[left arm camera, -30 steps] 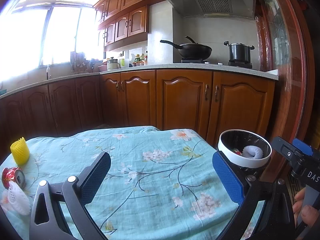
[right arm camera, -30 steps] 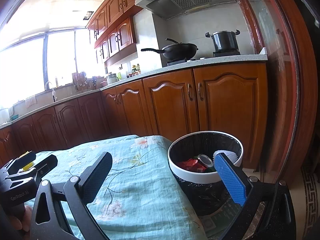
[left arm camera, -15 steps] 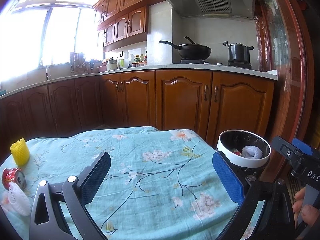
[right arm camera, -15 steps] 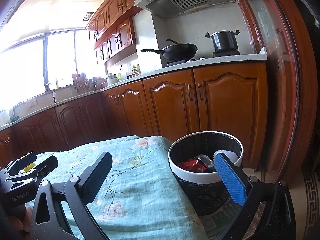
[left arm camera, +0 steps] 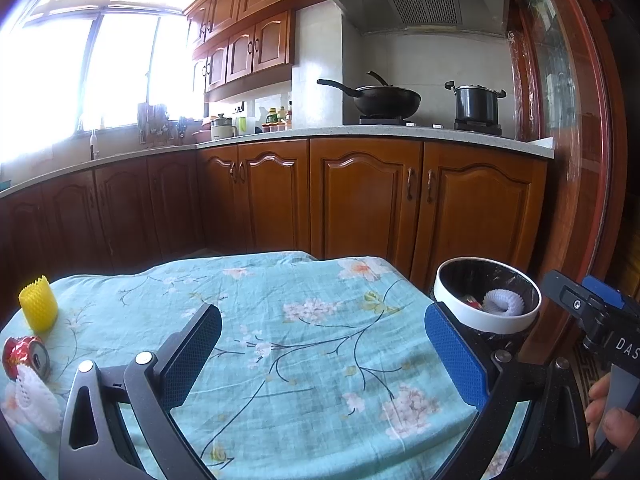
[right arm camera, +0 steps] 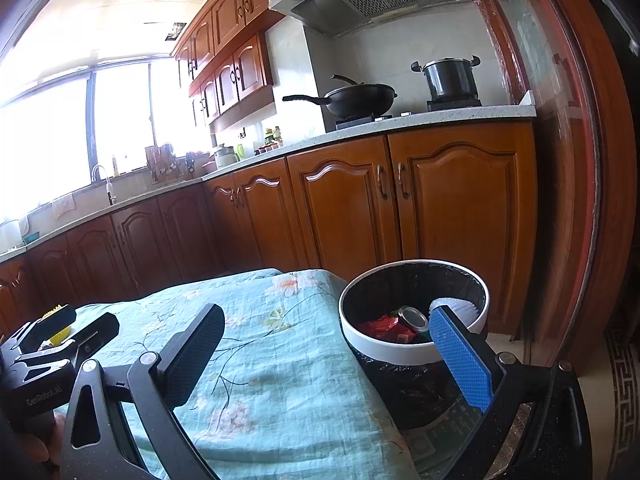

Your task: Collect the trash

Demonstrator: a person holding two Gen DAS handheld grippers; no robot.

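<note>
A white-rimmed trash bin (left arm camera: pixel 480 322) with a black liner stands off the table's right edge; it also shows in the right wrist view (right arm camera: pixel 384 344). It holds a white foam net (left arm camera: pixel 503 303), a can (right arm camera: pixel 412 317) and a red wrapper (right arm camera: pixel 380 326). On the table's left lie a yellow foam net (left arm camera: pixel 39 307), a crushed red can (left arm camera: pixel 25 356) and a white foam net (left arm camera: pixel 36 400). My left gripper (left arm camera: pixel 320 354) is open and empty over the tablecloth. My right gripper (right arm camera: pixel 324 354) is open and empty, near the bin.
The table wears a light blue floral cloth (left arm camera: pixel 304 344). Brown kitchen cabinets (left arm camera: pixel 360 196) run behind it, with a wok (left arm camera: pixel 380 100) and a pot (left arm camera: pixel 476 104) on the stove. A wooden door frame (left arm camera: pixel 576 160) stands at the right.
</note>
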